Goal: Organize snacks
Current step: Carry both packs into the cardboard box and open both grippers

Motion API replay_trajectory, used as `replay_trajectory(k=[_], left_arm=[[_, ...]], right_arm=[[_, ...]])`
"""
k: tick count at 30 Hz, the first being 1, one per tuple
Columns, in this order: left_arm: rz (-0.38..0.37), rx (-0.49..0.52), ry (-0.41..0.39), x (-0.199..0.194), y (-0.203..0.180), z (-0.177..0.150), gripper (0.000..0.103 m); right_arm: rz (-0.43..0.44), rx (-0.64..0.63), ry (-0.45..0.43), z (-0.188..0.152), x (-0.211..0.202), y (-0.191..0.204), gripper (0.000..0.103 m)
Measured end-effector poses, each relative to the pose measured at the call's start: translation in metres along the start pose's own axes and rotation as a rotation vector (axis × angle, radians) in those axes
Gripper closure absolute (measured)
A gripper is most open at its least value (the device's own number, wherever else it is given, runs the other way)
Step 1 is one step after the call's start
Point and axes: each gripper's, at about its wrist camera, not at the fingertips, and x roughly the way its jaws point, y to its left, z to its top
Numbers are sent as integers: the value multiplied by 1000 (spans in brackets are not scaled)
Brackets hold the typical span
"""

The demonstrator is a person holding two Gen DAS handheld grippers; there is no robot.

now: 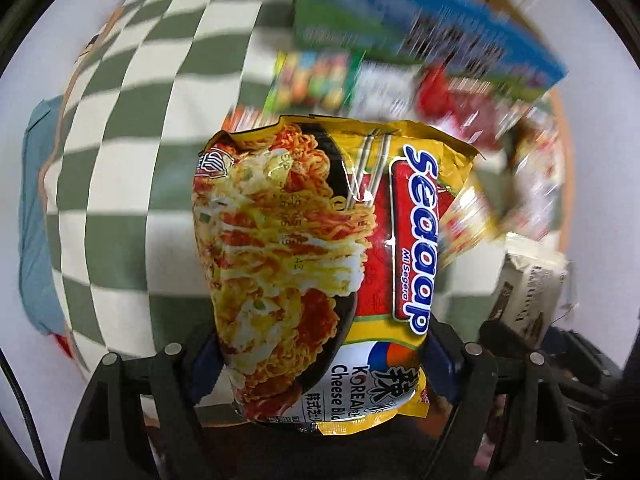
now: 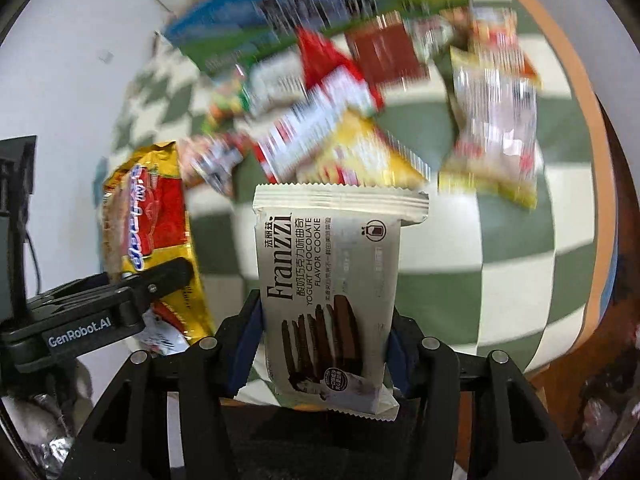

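Above the checkered cloth (image 2: 500, 240), left gripper (image 1: 320, 364) is clamping Sedaap noodle packet (image 1: 304, 248); right gripper (image 2: 326, 344) is gripping Franzzi cookie packet (image 2: 332, 272); snack pile (image 2: 352, 120) at twelve o'clock.

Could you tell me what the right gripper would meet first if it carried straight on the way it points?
Probably the checked cloth below. The right gripper points steeply down, holding the cookie pack, whose top edge would touch first. Blur leaves depth unclear.

Noodle packet (image 1: 316, 272) left of cookie packet (image 2: 332, 300), snack pile (image 2: 360, 120) on cloth (image 2: 500, 280) beyond.
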Motion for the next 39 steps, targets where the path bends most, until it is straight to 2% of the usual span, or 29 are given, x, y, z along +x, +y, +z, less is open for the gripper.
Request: replay_trajectory(k=[3, 4, 7, 11, 14, 16, 22, 26, 30, 35, 37, 38, 39], left_arm=[[-47, -4, -55, -37, -21, 30, 21], [-59, -1, -70, -56, -18, 56, 21], [-106, 9, -119, -99, -34, 105, 21], [-159, 15, -142, -124, -55, 195, 21], [-157, -1, -134, -122, -68, 254, 21], [-137, -3, -113, -111, -74, 291, 21], [-102, -17, 4, -40, -84, 375, 21], [-92, -27, 78, 4, -89, 405, 21], [-81, -30, 148, 35, -96, 418, 21], [-79, -27, 152, 53, -91, 430, 21], [-53, -14, 132, 48, -95, 432, 19], [-53, -16, 131, 46, -96, 433, 13], [-56, -17, 129, 44, -97, 433, 9]], right_arm=[[42, -19, -56, 35, -42, -2, 46], [54, -26, -79, 49, -57, -1, 46], [81, -49, -148, 97, -95, -1, 46], [79, -87, -217, 180, -116, 0, 46], [67, -94, -220, 246, -100, -6, 46], [62, -92, -192, 285, -84, -13, 46], [23, -79, -65, 370, -16, -36, 46], [-12, -99, 7, 402, 25, -45, 46], [-40, -120, 57, 422, 57, -51, 46], [-40, -123, 146, 437, 93, -57, 45], [-57, -140, 178, 444, 107, -58, 29], [-65, -140, 183, 445, 109, -59, 15], [-66, -143, 179, 446, 109, -61, 10]])
